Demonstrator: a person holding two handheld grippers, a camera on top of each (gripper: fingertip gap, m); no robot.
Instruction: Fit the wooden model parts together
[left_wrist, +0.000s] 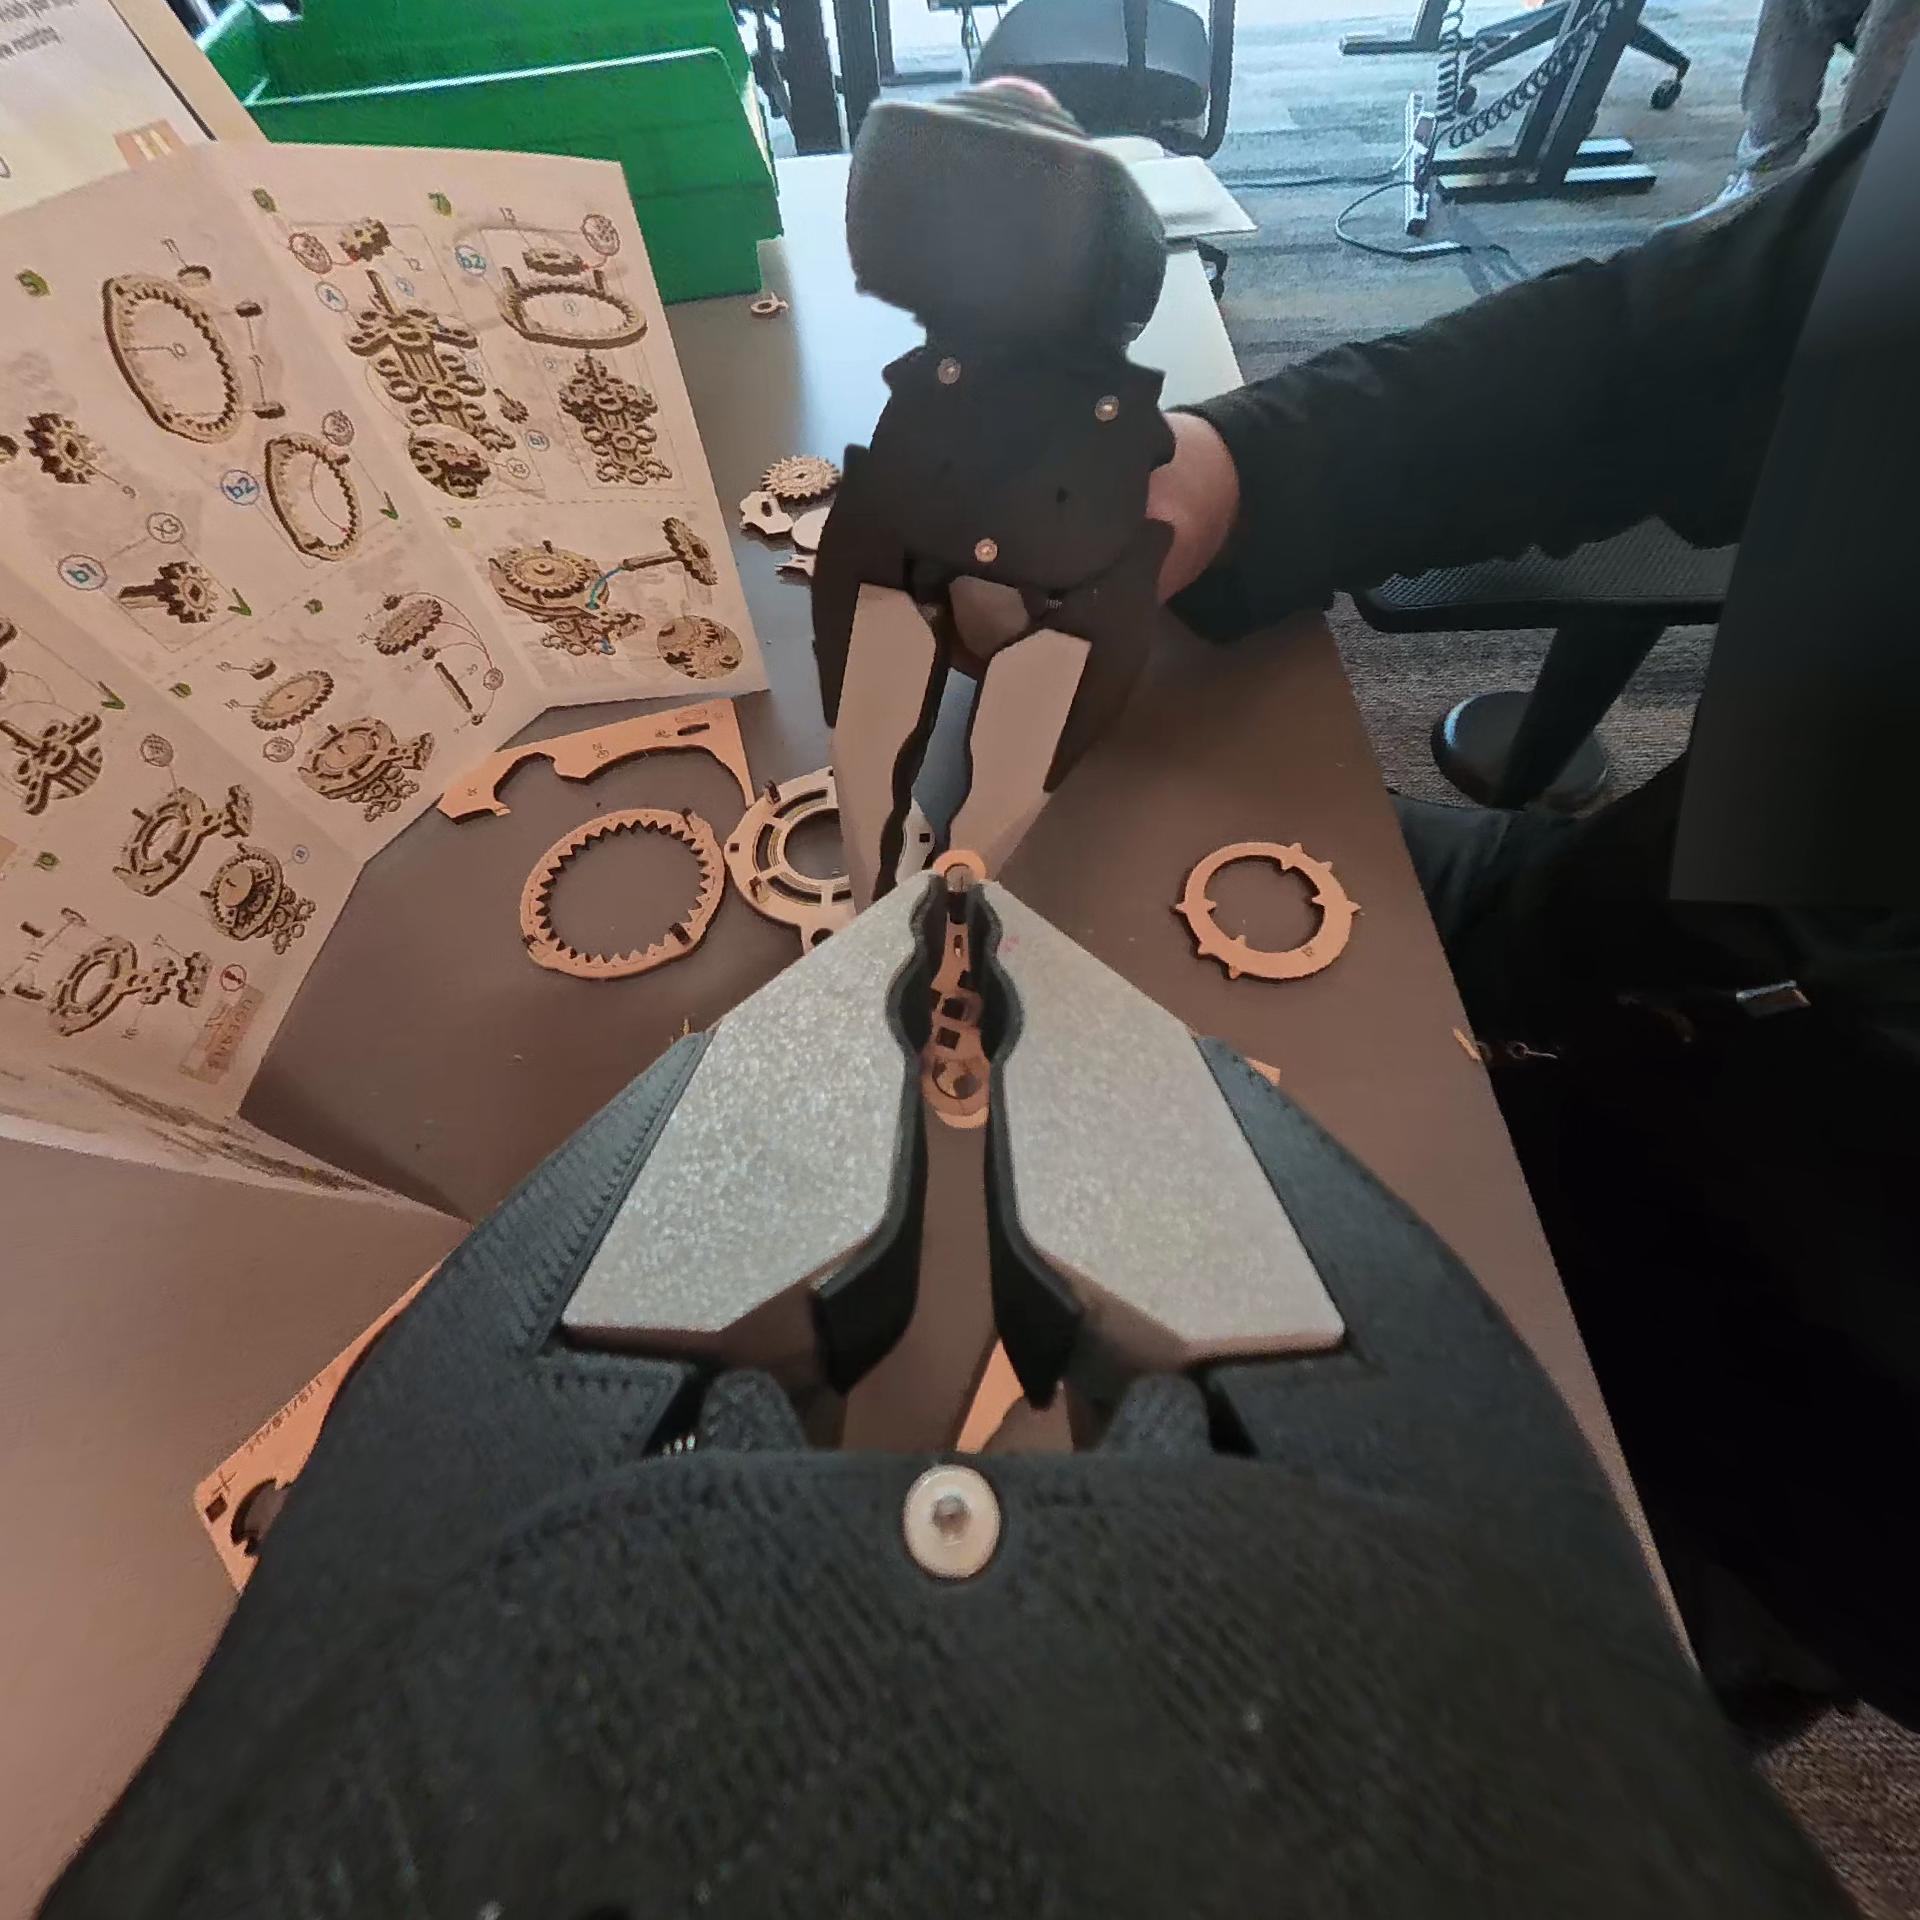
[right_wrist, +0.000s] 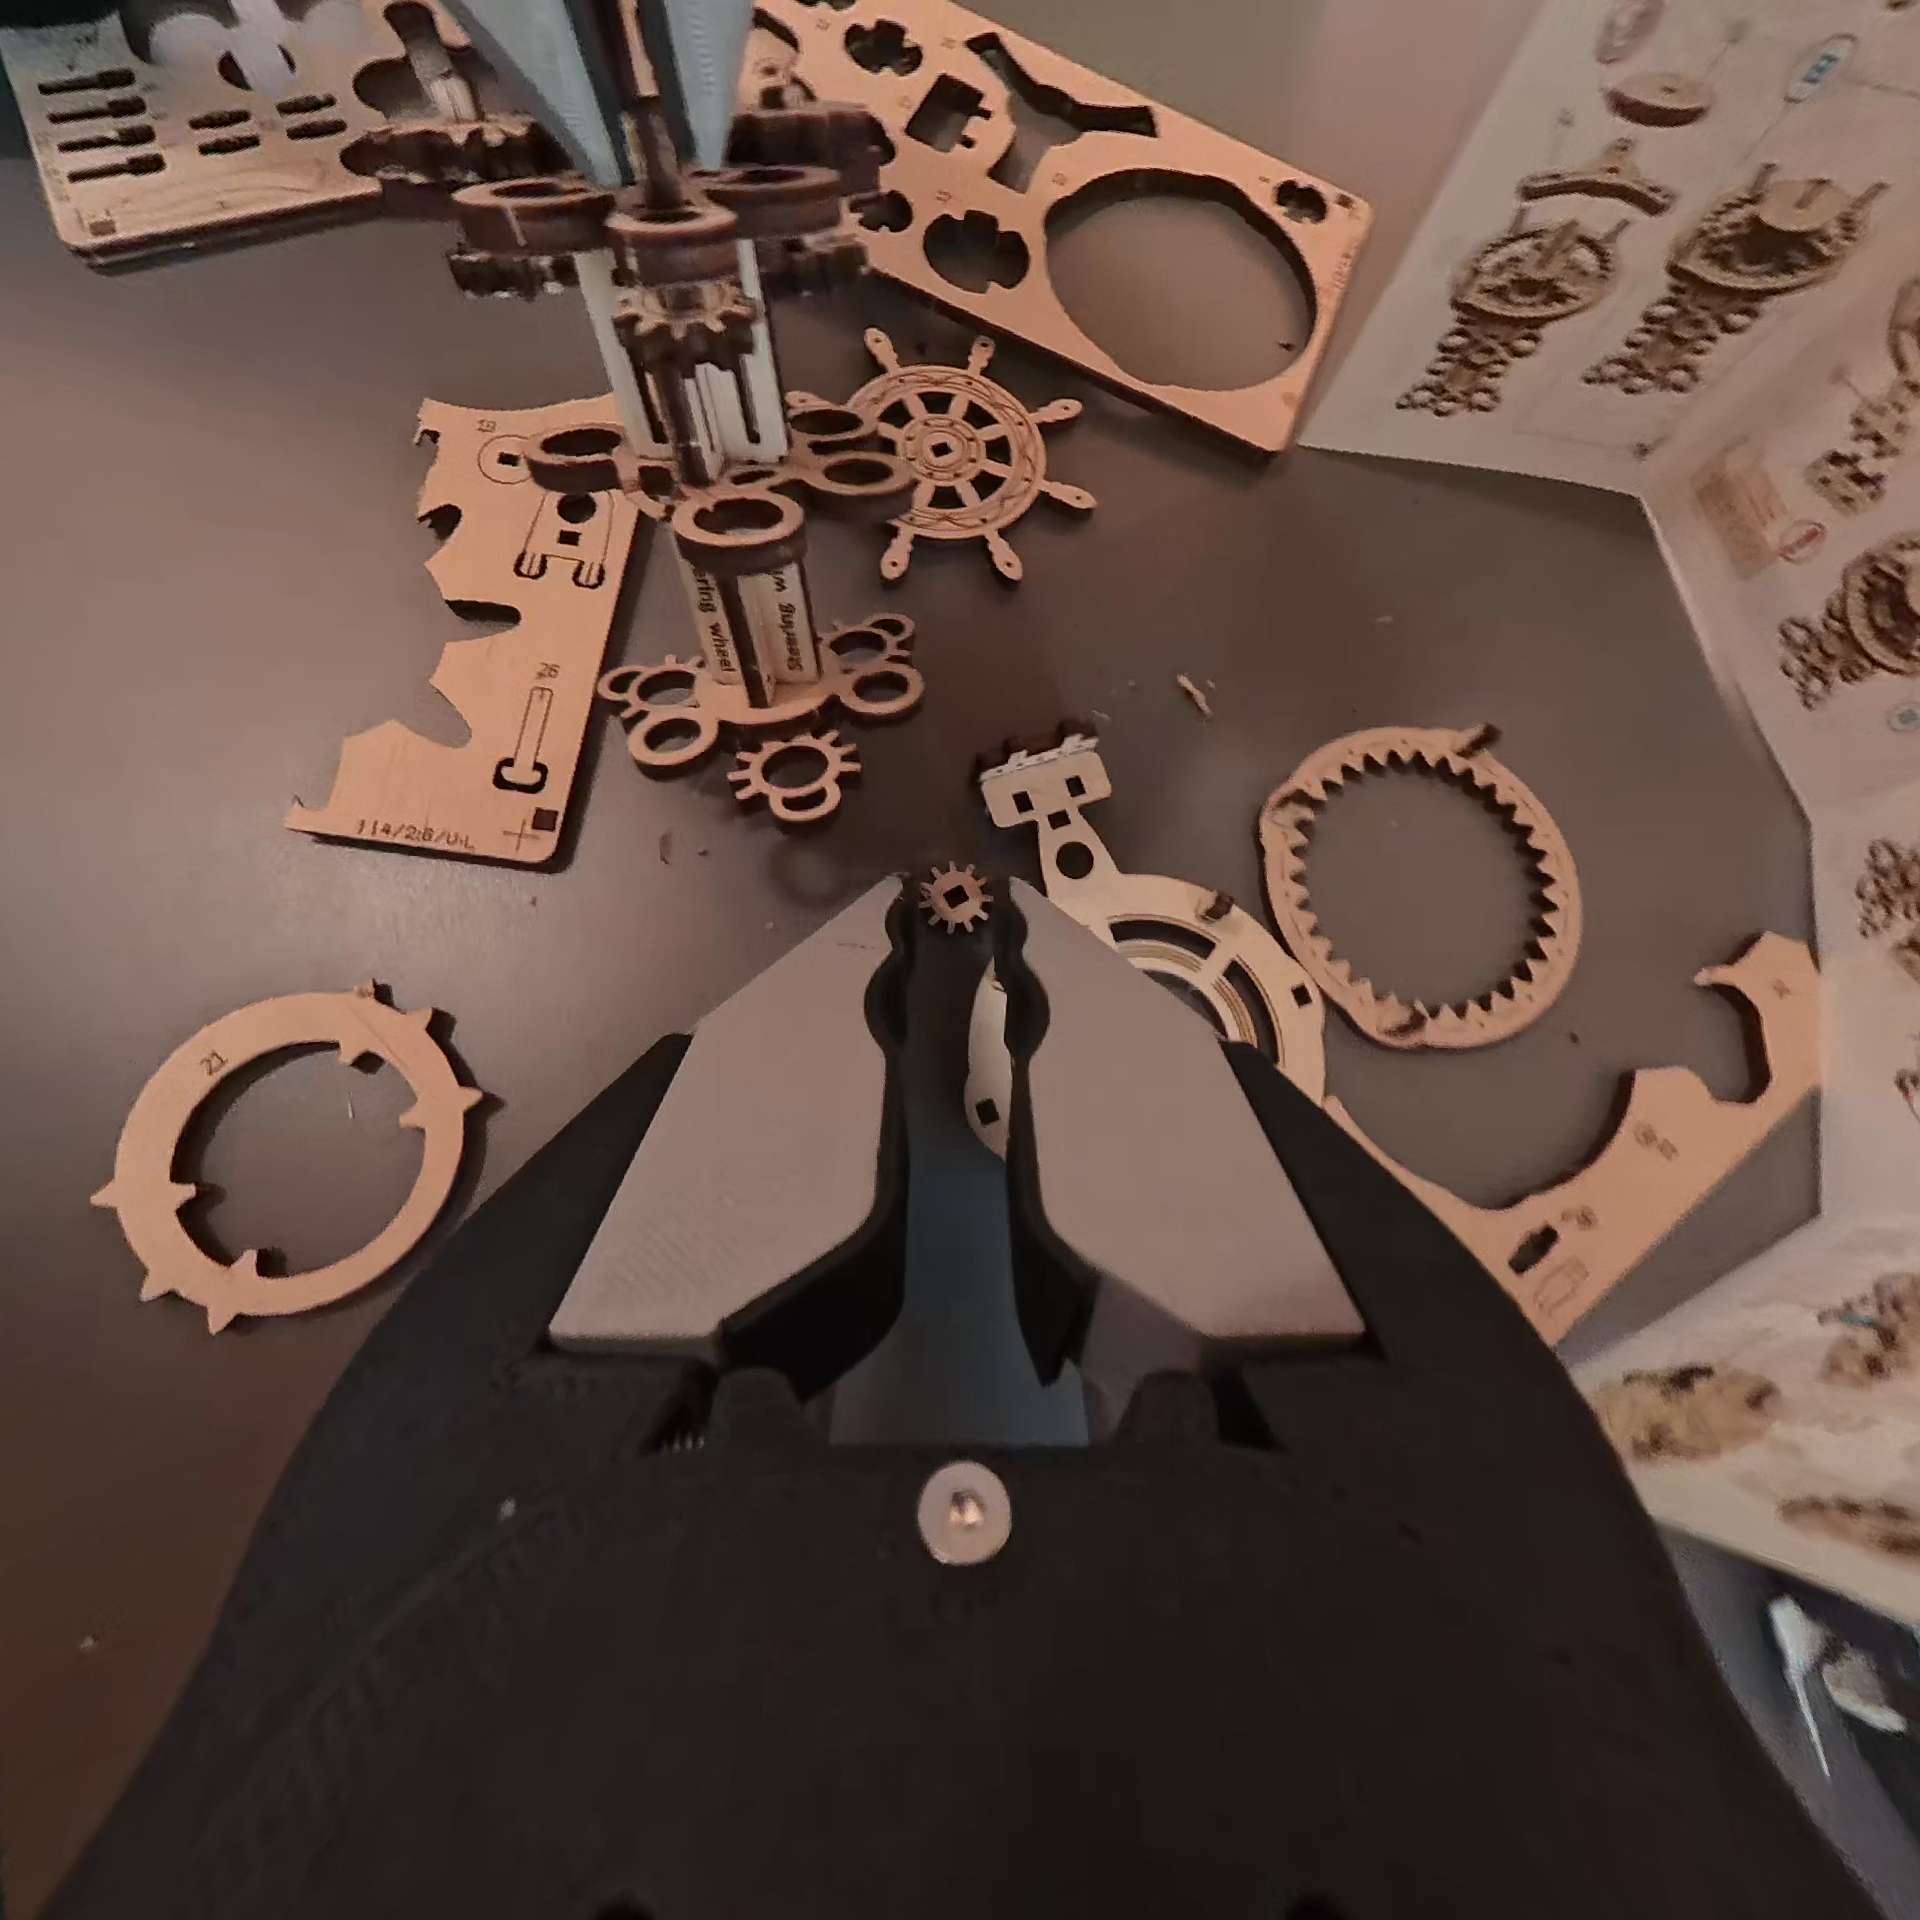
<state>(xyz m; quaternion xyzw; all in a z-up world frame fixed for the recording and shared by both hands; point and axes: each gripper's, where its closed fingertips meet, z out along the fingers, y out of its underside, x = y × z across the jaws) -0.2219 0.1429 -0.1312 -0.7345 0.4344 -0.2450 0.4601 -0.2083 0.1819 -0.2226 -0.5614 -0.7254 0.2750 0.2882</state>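
Nearest the left wrist camera, the left gripper (left_wrist: 958, 894) pointed forward and slightly down over the dark table (left_wrist: 436, 1049), its grey-faced jaws drawn nearly together on a tall wooden assembly (left_wrist: 954, 1023) seen edge-on in the narrow slot between them. From the right wrist view that same assembly (right_wrist: 717, 436) stood as a stack of ringed plates and small cogs on a central shaft, its lowest ringed plate close over the table. The right gripper (right_wrist: 954, 902) came down steeply from above, held in a hand (left_wrist: 1195, 499) with a black sleeve (left_wrist: 1507, 436) reaching in from the right, and its tips met the left gripper's tips almost nose to nose. Its jaws were close together and pinched a small wooden gear (right_wrist: 953, 899) with a square centre hole at the very tips. Just beyond and to the right of those tips lay a flat ringed frame piece (right_wrist: 1195, 935), partly hidden by the right finger, and beside it a toothed inner ring (right_wrist: 1423, 894). A spiked ring (right_wrist: 291, 1153) lay apart on the other side. A ship's-wheel piece (right_wrist: 961, 457) rested beside the assembly, with punched-out plywood sheets (right_wrist: 1091, 208) farther back and a torn offcut sheet (right_wrist: 499, 644) beneath the assembly's side. A folded instruction sheet (left_wrist: 343, 499) stood propped along the table's edge, green bins (left_wrist: 582, 114) behind it
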